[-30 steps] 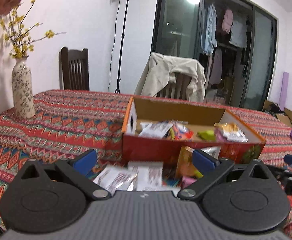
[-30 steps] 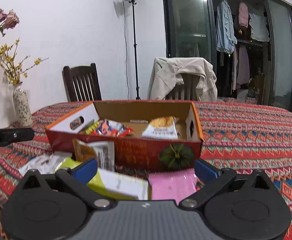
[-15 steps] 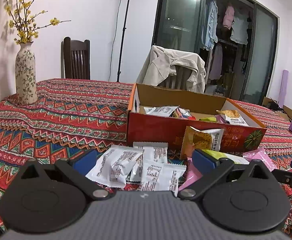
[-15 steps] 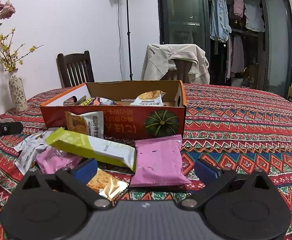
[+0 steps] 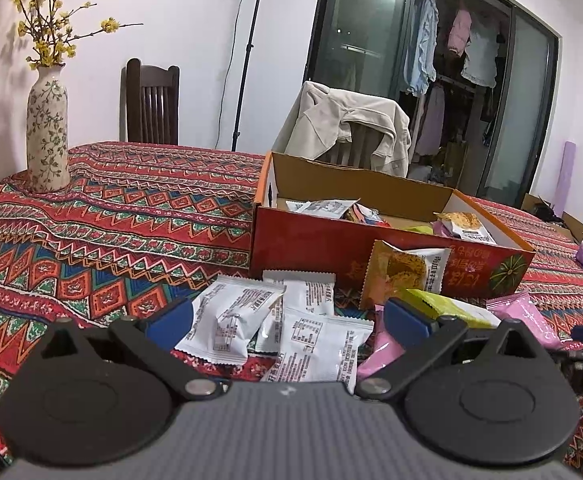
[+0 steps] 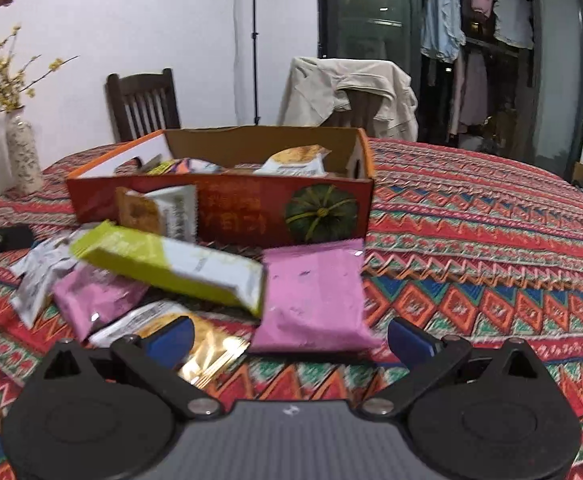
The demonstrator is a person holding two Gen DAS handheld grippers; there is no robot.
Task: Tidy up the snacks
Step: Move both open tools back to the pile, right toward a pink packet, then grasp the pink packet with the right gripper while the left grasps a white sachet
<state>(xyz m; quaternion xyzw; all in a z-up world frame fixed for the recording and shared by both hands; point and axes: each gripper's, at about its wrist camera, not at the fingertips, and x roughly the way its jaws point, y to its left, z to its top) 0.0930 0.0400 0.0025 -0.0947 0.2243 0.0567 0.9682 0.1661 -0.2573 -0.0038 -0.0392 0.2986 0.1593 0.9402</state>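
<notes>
Pink packet (image 6: 311, 296) lies on the bench (image 6: 471, 240) before the red box (image 6: 227, 208), ahead of the right gripper (image 6: 289, 336), spread wide and empty. Left gripper (image 5: 287, 318) gapes empty over white packets (image 5: 235, 316).

Red box (image 6: 227, 208); pink packet (image 6: 311, 300); zigzag-patterned tablecloth (image 5: 111, 220).

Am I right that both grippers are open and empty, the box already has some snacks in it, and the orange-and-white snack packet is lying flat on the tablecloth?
Not quite. The orange-and-white snack packet is not lying flat; it stands propped against the front wall of the box, as the right wrist view shows. The rest holds: the left gripper and right gripper are open and empty, and the box already holds some snacks.
</notes>
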